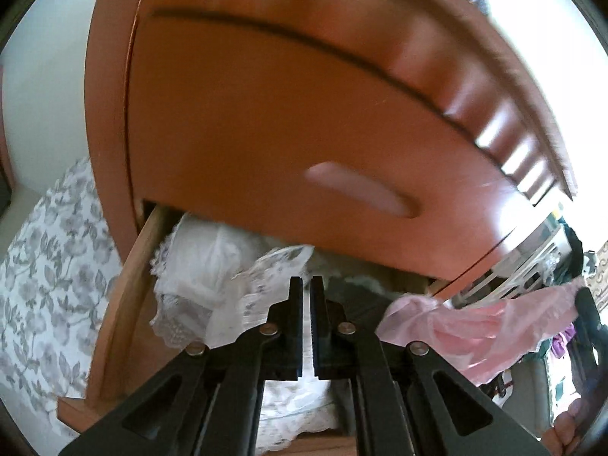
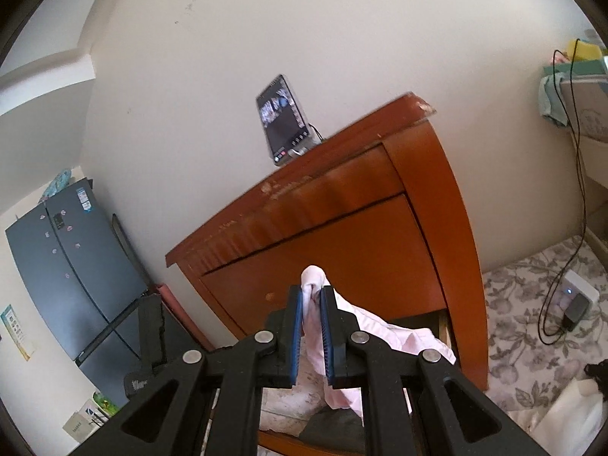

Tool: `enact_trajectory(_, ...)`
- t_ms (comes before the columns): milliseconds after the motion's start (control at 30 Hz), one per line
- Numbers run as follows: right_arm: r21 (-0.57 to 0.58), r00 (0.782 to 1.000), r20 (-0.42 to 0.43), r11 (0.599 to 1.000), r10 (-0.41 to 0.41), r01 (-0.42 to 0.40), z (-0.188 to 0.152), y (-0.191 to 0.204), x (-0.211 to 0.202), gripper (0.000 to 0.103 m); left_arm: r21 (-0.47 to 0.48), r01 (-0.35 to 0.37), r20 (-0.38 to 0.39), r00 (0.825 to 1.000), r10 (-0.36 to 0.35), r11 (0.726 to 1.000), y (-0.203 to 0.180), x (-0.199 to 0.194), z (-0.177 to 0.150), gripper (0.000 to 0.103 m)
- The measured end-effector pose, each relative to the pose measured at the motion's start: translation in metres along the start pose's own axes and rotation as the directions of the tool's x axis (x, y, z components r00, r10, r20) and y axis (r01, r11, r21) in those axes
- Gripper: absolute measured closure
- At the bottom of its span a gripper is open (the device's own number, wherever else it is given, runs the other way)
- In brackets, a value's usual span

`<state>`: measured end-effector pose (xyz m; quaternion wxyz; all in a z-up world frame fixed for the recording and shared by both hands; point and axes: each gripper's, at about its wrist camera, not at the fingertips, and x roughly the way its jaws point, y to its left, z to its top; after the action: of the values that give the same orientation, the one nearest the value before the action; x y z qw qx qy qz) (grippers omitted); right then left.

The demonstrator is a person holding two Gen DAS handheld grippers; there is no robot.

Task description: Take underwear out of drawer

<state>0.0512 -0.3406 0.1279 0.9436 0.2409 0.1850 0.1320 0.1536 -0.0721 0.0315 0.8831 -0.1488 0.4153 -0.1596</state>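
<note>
**Pink underwear clamped in right gripper, clear of the open drawer**

At far left, a grey floral bedcover (image 1: 41, 285) lies beside the wooden dresser (image 1: 288, 114). The bottom drawer (image 1: 125, 304) stands pulled out; white lace garments (image 1: 197, 277) fill its left part, with darker fabric further right. The left gripper (image 1: 307, 285) hangs above the drawer contents, its fingers pressed nearly together with only a thin gap, and nothing between them.

Further right, the pink underwear (image 2: 315, 285) is pinched between the blue pads (image 2: 295, 326) of the right gripper (image 2: 311, 296). A fold pokes up past the fingertips and the rest drapes down to the right, held in the air above the drawer opening and in front of the dresser front. A phone (image 2: 283, 117) stands propped against the wall on the dresser top. A dark refrigerator (image 2: 68, 277) stands on the dresser's other side.
</note>
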Motion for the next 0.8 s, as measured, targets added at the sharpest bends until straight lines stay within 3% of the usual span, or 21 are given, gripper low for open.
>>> enact_trajectory(33, 0.001, 1.000, -0.004, 1.000, -0.006, 0.006, 0.000, -0.002, 0.001, 0.093, -0.008, -0.016, -0.021, 1.000, 0.016, 1.000, 0.005, 0.004, 0.002, 0.096)
enact_trajectory(100, 0.006, 1.000, -0.015, 1.000, -0.016, 0.016, -0.001, -0.006, 0.002, 0.093, -0.029, -0.058, -0.058, 0.997, 0.056, 0.998, 0.014, 0.007, 0.007, 0.072)
enact_trajectory(167, 0.015, 1.000, -0.018, 1.000, -0.021, 0.021, -0.001, -0.011, 0.001, 0.093, -0.069, -0.057, -0.107, 0.993, 0.050, 0.996, 0.026, 0.013, 0.009, 0.057)
enact_trajectory(300, 0.032, 0.999, -0.015, 0.999, -0.032, 0.032, 0.000, -0.019, -0.001, 0.093, -0.169, 0.033, -0.203, 0.977, -0.068, 0.985, 0.044, 0.032, 0.010, 0.054)
enact_trajectory(433, 0.040, 0.999, -0.016, 0.999, -0.028, 0.028, 0.000, -0.022, -0.003, 0.093, -0.194, 0.023, -0.252, 0.965, -0.072, 0.981, 0.048, 0.046, 0.015, 0.050)
enact_trajectory(567, 0.040, 1.000, -0.017, 0.999, -0.022, 0.023, 0.000, -0.023, -0.004, 0.093, -0.202, 0.030, -0.295, 0.951, -0.090, 0.979, 0.044, 0.057, 0.015, 0.050)
enact_trajectory(633, 0.042, 1.000, -0.020, 0.999, -0.021, 0.022, 0.000, -0.023, -0.003, 0.093, -0.188, 0.029, -0.280, 0.957, -0.082, 0.982, 0.041, 0.056, 0.013, 0.062)
enact_trajectory(700, 0.047, 1.000, -0.025, 0.999, -0.019, 0.020, 0.000, -0.024, -0.002, 0.093, -0.176, 0.013, -0.272, 0.960, -0.061, 0.984, 0.041, 0.055, 0.011, 0.089)
enact_trajectory(800, 0.049, 0.999, -0.029, 0.999, -0.015, 0.016, 0.000, -0.024, -0.001, 0.093, -0.152, 0.020, -0.238, 0.970, -0.056, 0.988, 0.037, 0.046, 0.009, 0.094)
